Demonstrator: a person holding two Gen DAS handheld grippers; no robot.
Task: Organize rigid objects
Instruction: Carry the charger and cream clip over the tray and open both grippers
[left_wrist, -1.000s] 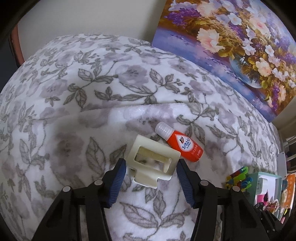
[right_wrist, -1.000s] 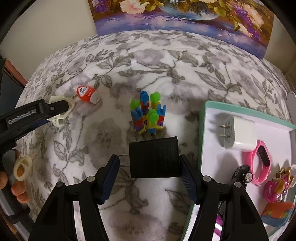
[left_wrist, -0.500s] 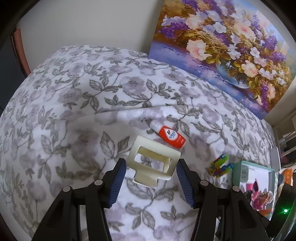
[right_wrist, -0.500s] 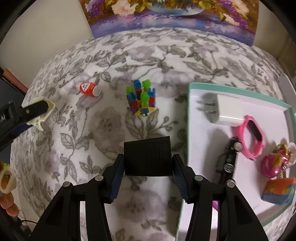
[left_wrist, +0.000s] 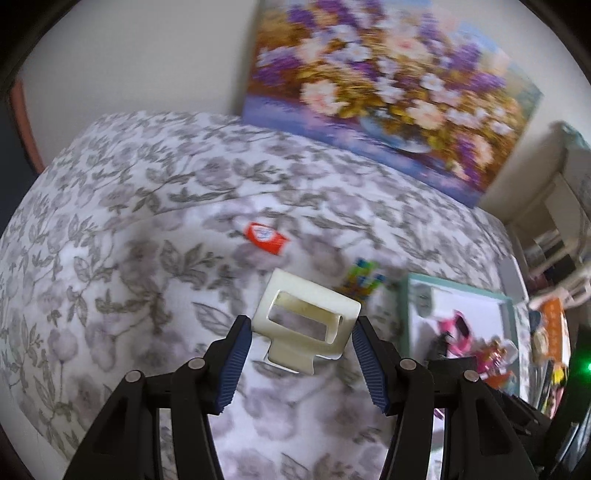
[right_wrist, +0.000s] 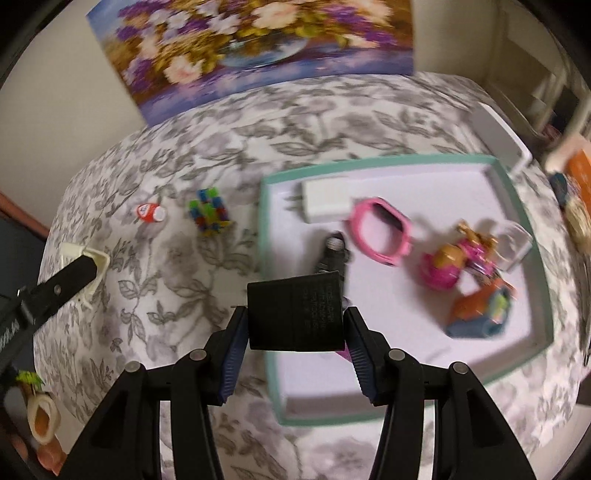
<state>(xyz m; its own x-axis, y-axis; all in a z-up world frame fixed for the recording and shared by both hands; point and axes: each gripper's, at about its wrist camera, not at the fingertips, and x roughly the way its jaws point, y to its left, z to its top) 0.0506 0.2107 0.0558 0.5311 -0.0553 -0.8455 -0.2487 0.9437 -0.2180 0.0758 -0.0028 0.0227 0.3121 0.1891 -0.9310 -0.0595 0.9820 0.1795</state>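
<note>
My left gripper is shut on a cream plastic hair clip and holds it above the floral blanket. The same clip shows at the left of the right wrist view, in the left gripper's fingers. My right gripper is shut on a black rectangular box, which hangs over the left rim of the teal tray. On the blanket lie a small red bottle and a clump of colourful bricks. The tray sits to the right.
In the tray lie a white charger, a pink watch, a dark toy car, a pink doll and an orange-blue toy. A flower painting leans on the wall. A hand is at lower left.
Both grippers have risen and swung right toward the tray. The left one lifted the clip off the blanket; the right one closed on the black box and carried it over the tray's rim.
</note>
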